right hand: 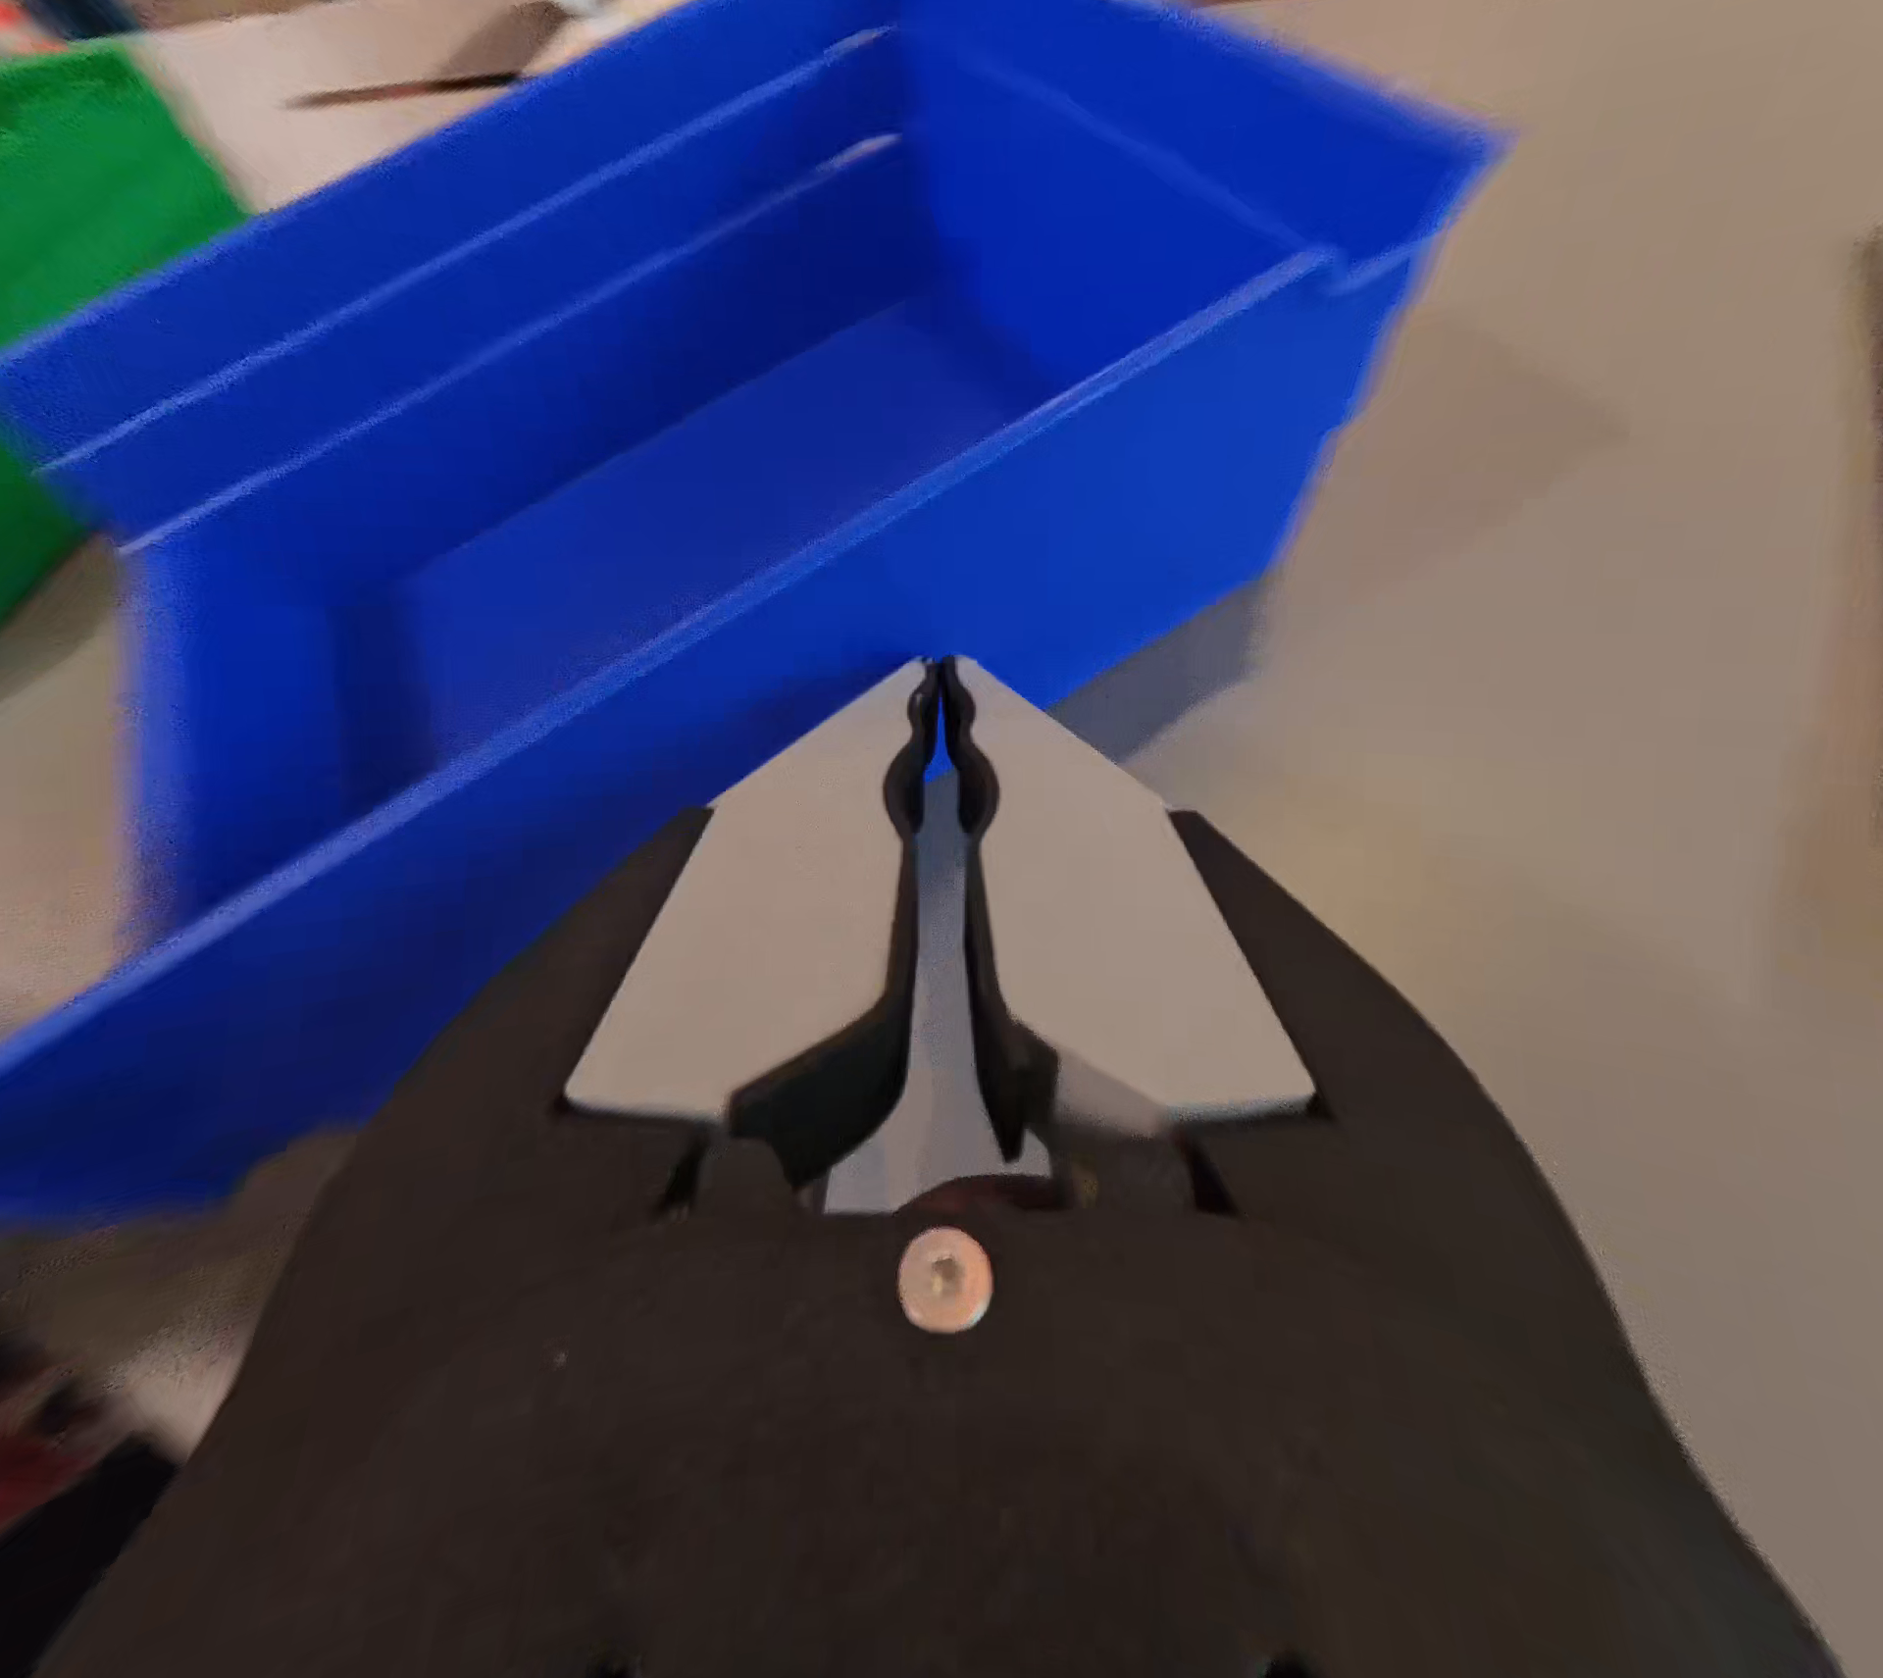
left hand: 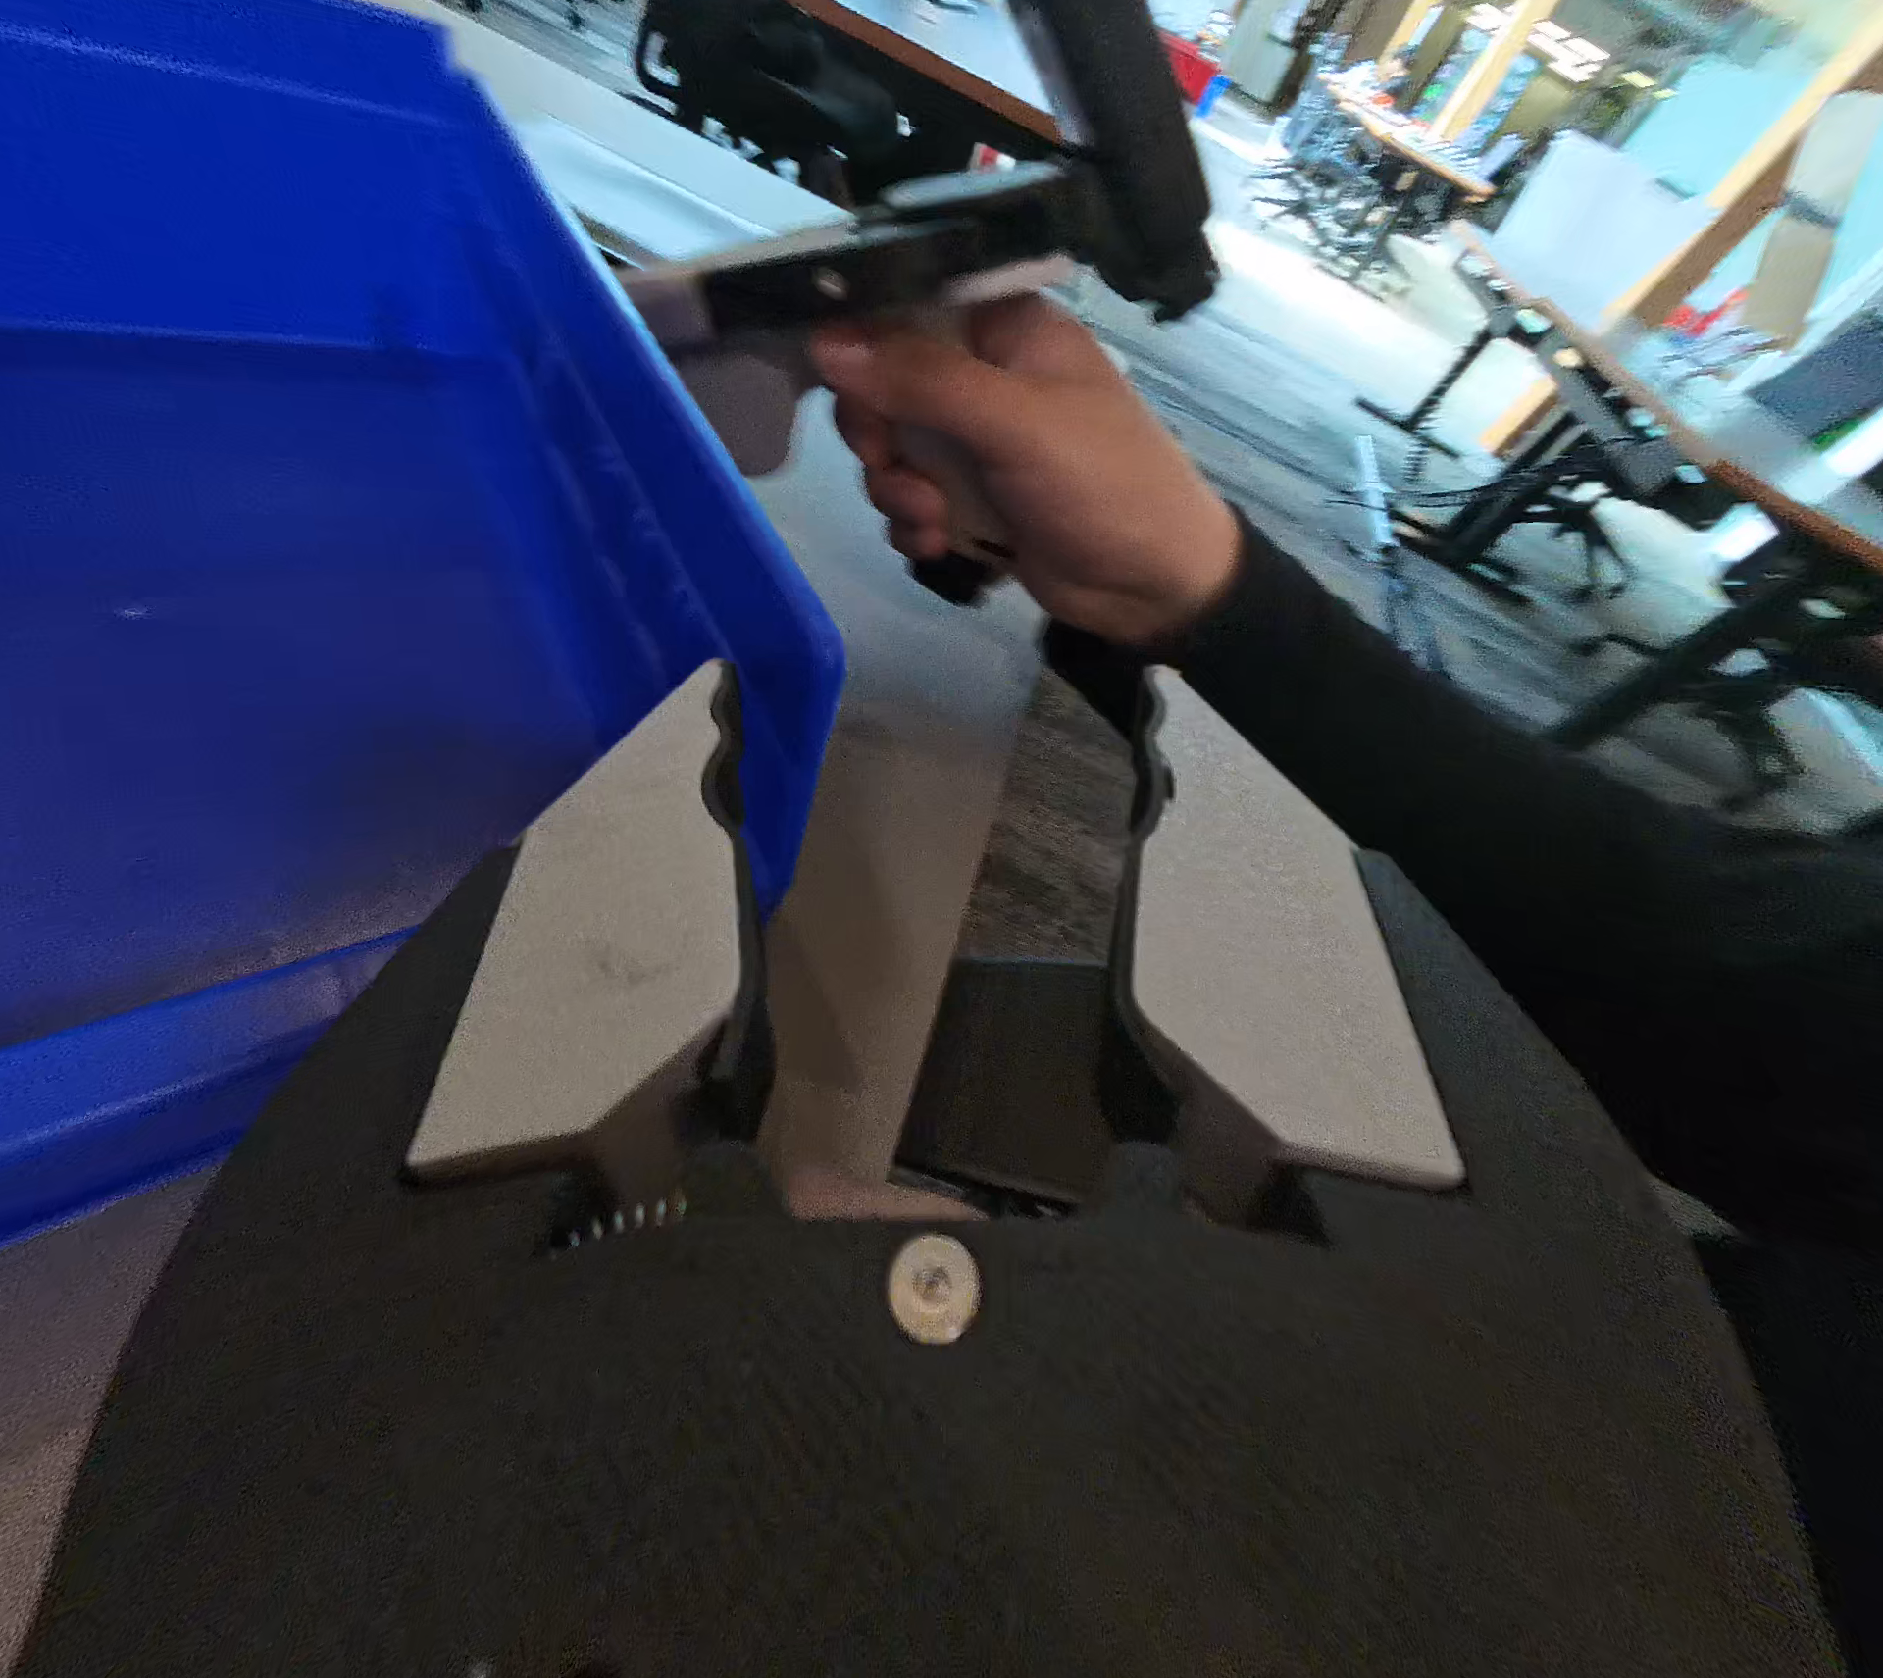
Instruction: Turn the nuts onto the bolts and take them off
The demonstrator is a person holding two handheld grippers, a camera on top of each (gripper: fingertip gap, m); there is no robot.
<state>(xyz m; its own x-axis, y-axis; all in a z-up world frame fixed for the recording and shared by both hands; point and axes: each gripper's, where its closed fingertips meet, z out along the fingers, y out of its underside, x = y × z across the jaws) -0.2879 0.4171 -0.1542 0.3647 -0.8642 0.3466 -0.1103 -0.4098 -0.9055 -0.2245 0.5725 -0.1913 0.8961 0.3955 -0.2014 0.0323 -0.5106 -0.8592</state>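
Observation:
No nuts or bolts show in either view. A blue plastic bin [left hand: 306, 457] fills the left of the left wrist view, and its inside [right hand: 713, 427] shows bare in the right wrist view. My left gripper [left hand: 937, 692] is open and empty, its left finger just beside the bin's near corner. My right gripper [right hand: 937, 671] is shut with nothing visible between the fingertips, held just above the bin's near wall. The right gripper [left hand: 917, 264] also shows in the left wrist view, held by a hand [left hand: 1019, 468] in a black sleeve, its fingers hidden behind the bin.
The bin stands on a grey table [right hand: 1579, 610]. A green bin [right hand: 82, 223] sits at the far left behind the blue one. Beyond the table edge are desks [left hand: 1681, 447], office chairs and people in a workshop. Both views are motion-blurred.

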